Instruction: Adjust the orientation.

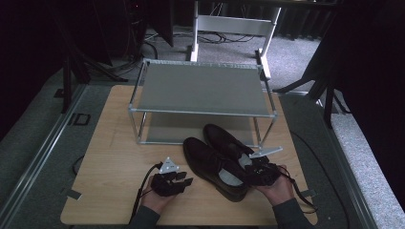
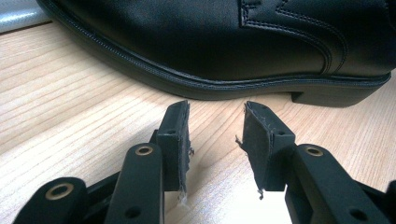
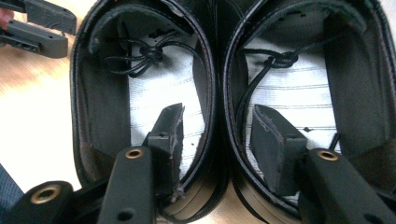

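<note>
both black shoes [image 1: 217,160] sit on the bench [image 1: 110,162], not yet on the rack [image 1: 200,88]. right hand-held gripper [image 3: 217,123], part open, straddles their adjoining inner walls, pads not visibly pressing; left hand-held gripper [image 2: 217,123] part open, empty.

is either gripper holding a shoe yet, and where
Left gripper: nothing. Right gripper straddles the shoes' touching inner walls, one finger inside each; a firm pinch cannot be told.

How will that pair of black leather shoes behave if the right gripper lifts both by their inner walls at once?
The black shoes look fairly stiff: the collars hold their open shape. With one jaw of the right gripper inside each shoe and the two touching inner walls between them, a squeeze probably grips both. The toes would likely sag forward, since the hold sits near the heels. The smooth leather may slip.
</note>
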Action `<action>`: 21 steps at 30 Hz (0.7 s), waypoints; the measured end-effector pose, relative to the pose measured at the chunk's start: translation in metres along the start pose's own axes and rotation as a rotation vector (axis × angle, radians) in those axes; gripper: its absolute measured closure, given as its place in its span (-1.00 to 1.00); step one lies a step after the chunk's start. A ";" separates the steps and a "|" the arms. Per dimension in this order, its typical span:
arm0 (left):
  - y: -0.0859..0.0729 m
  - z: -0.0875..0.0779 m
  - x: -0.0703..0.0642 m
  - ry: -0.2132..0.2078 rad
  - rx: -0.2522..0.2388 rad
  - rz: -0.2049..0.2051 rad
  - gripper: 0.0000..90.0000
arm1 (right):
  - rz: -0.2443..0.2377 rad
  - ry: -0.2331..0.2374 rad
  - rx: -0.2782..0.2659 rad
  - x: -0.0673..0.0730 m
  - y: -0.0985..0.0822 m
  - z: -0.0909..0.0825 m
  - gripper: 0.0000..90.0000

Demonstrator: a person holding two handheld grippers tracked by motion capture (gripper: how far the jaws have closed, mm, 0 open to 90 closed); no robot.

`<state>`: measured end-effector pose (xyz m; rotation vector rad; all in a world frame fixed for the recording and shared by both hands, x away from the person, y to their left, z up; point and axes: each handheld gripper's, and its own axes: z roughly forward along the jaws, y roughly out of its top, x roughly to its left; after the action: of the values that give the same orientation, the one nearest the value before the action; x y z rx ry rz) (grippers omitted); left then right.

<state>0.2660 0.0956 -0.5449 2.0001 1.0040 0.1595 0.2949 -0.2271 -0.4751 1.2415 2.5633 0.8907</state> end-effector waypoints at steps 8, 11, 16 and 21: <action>0.000 0.000 -0.001 0.004 0.000 0.006 0.37 | 0.021 0.005 0.050 -0.001 0.004 0.007 0.48; 0.001 0.000 -0.002 0.005 0.001 0.011 0.37 | 0.022 0.006 0.056 -0.001 0.005 0.007 0.53; 0.001 0.002 -0.003 0.002 0.005 0.012 0.37 | 0.033 0.010 0.056 -0.002 0.005 0.007 0.62; 0.001 0.003 -0.003 0.001 0.005 0.014 0.37 | 0.029 0.012 0.062 -0.002 0.006 0.007 0.68</action>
<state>0.2658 0.0909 -0.5453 2.0122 0.9921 0.1660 0.3032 -0.2227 -0.4777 1.2966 2.6068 0.8328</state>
